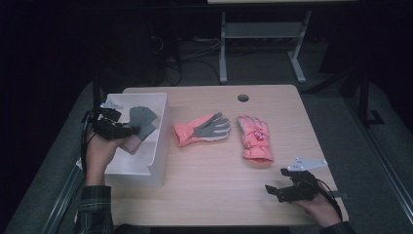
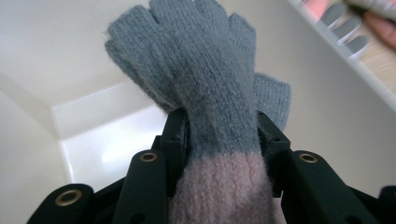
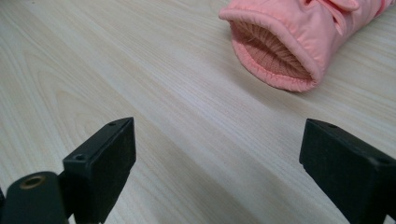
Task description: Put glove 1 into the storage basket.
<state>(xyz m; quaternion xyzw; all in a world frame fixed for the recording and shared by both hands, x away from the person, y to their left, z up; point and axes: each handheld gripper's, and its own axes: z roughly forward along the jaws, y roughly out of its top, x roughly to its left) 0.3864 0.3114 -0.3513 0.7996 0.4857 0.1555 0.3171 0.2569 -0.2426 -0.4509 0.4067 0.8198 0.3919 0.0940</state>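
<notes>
Knit glove (image 2: pixel 205 84) clamped in left gripper (image 1: pixel 127 130) over white bin (image 1: pixel 158 141), left; placing step. Next: release inside. Right gripper (image 3: pixel 217 161) jaws apart, idle, near right.

Dim, dark-edged high view; brighter, evenly lit gripper views, soft blur at near edges.

Left gripper (image 1: pixel 127 130) hanging at the left, jaws clamping something soft, right gripper (image 1: pixel 272 190) resting low at the right, jaws gaping wide
</notes>
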